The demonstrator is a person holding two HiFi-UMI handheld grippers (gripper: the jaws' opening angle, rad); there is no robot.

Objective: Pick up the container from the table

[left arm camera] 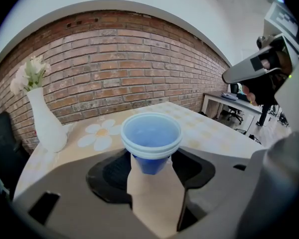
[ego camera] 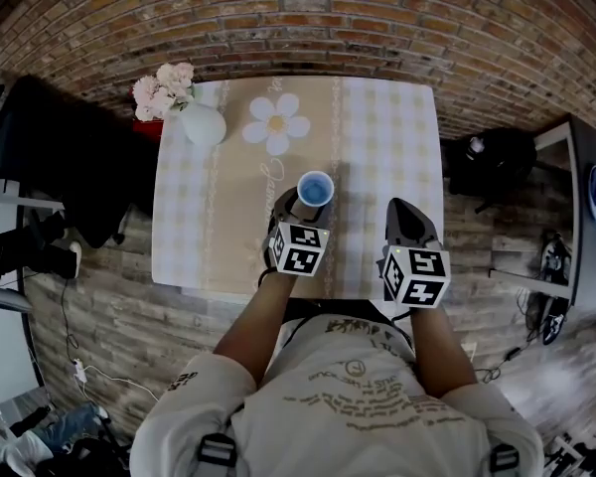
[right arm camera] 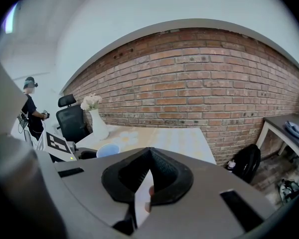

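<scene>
Script runs along the cloth (ego camera: pixel 387 147) by the daisy mat (ego camera: pixel 276 122), too small to read, and the print on the person's shirt (ego camera: pixel 368 396) cannot be read either. Each gripper's cube carries black-and-white square markers and no words

From the cup (ego camera: pixel 315 188), which stands near the middle of the table (ego camera: pixel 179 266):
- at 9 o'clock, off the table, a black chair (ego camera: pixel 50 157)
- at 10 o'clock, a white vase (ego camera: pixel 204 125) with pink flowers (ego camera: pixel 164 89) at the table's far left corner
- at 11 o'clock, the daisy mat, flat on the cloth
- at 6 o'clock, the left gripper (ego camera: pixel 306 207), its jaws reaching round the cup from the near side
- at 4 o'clock, the right gripper (ego camera: pixel 409 207), well apart from the cup, over the table's near right part
- at 3 o'clock, on the floor past the table edge, a black backpack (ego camera: pixel 492 162)

The left gripper view shows the pads against the blue cup's lower sides, clamped on it, with the rim above them; whether its base has left the cloth cannot be told. The right gripper view shows those jaws together at the tips, nothing between them

Both grippers point away from the person and tilt down toward the table. The left forearm (ego camera: pixel 263 316) comes in from 7 o'clock, the right forearm (ego camera: pixel 439 346) from 5 o'clock
</scene>
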